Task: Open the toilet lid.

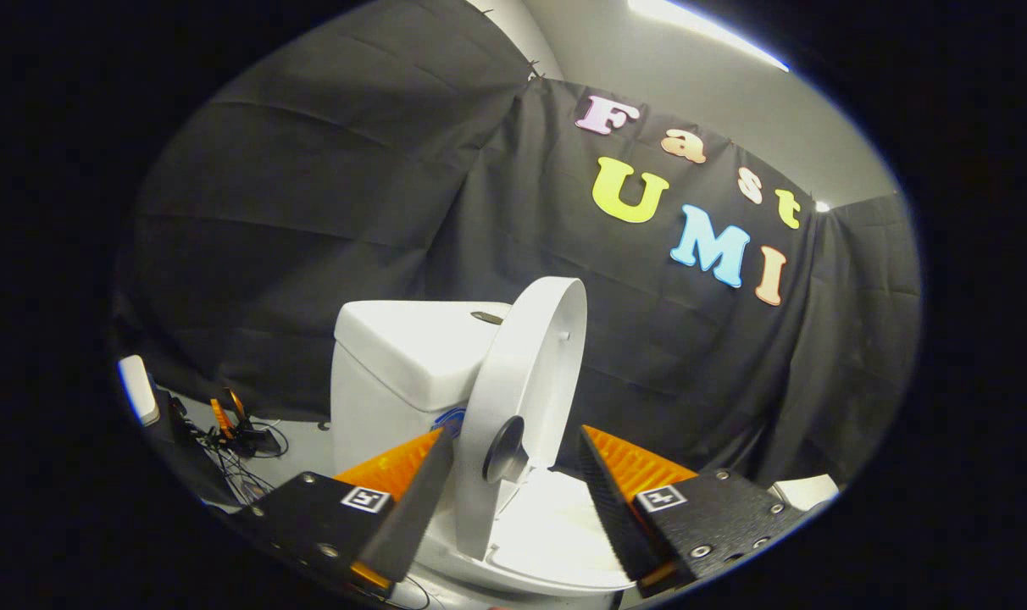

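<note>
Gripper (513,462): fingers spread apart, clamping nothing. Toilet lid (526,381): raised nearly upright, edge-on between the fingers, its rim close to the left finger, open room toward the right one. Seat (547,542): flat below the fingertips. Tank (403,356): behind the lid. Cables (242,440): on floor, left of tank.

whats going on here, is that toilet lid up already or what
A hand-held gripper is working on a white toilet in a booth. The toilet lid is already raised, standing nearly upright in front of the tank, with the seat down below. The gripper's fingers are spread open with the lid's lower edge between them; neither finger is clearly pressing on it. Some cables lie on the floor beside the toilet.
</note>
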A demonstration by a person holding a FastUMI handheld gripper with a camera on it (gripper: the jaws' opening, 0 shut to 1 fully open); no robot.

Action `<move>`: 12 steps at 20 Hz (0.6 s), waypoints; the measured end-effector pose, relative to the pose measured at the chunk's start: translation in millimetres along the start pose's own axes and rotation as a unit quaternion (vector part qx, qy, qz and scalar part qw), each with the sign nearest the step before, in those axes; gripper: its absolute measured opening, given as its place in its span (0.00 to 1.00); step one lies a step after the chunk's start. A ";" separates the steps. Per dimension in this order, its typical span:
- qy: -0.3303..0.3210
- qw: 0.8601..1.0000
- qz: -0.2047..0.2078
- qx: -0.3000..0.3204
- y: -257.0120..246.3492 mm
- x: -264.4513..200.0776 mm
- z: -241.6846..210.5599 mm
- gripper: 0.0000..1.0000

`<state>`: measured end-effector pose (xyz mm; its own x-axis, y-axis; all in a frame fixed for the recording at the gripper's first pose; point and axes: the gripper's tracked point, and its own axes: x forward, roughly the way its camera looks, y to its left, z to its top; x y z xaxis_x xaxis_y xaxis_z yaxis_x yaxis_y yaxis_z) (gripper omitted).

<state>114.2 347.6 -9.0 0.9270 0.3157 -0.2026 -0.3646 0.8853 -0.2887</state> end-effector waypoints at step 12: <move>-0.065 0.997 -0.009 0.044 -83.0 -74.1 37.6 0.95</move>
<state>79.1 263.5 65.2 0.9386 0.3368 -0.0742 -0.3449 0.9155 -0.2074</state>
